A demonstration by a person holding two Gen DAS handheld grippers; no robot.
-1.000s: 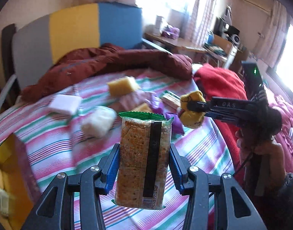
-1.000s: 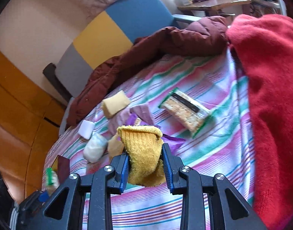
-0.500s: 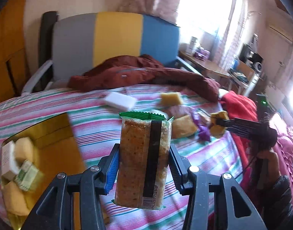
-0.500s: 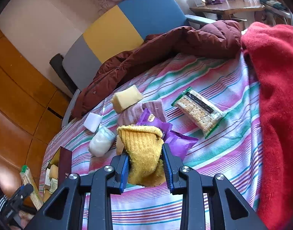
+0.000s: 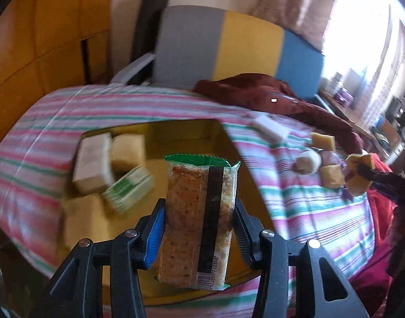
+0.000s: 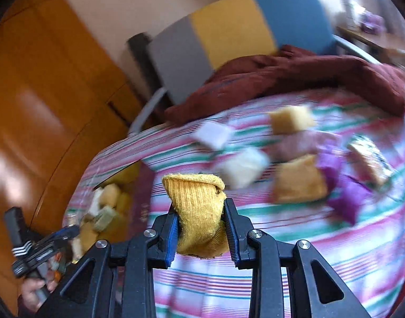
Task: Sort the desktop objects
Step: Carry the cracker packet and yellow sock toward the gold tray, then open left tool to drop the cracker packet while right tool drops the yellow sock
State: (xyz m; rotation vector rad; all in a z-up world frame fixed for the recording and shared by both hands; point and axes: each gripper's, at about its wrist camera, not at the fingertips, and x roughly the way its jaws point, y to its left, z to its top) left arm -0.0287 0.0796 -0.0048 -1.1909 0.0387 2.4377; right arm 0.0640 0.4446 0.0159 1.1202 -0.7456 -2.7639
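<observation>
**Both grippers loaded over the striped bed cover**

Left gripper [image 5: 199,221] is clamped on an upright cracker packet [image 5: 198,220], clear-wrapped with a green crimped top edge, a black band down its face and a barcode at the bottom. The packet stands in front of an open yellow box [image 5: 181,135] that sits on the striped cover [image 5: 321,222]. Inside the box lie a white block [image 5: 92,163], a tan sponge [image 5: 128,149] and a green-and-white packet [image 5: 128,188], close together at the left side.

Right gripper [image 6: 201,228] is closed on a folded yellow sock [image 6: 197,212], the fabric pinched between the pads and bulging above them.

Loose on the cover, right of the box, in the right wrist view: a white block [image 6: 213,135], a pale bundle [image 6: 242,167], two tan sponges [image 6: 291,119] [image 6: 299,182], purple cloth [image 6: 342,188] and a second cracker packet [image 6: 366,159]. This view is blurred; finer detail cannot be confirmed.

A dark red jacket [image 5: 268,98] lies along the far edge of the cover, against a grey, yellow and blue chair back [image 5: 229,50].
</observation>
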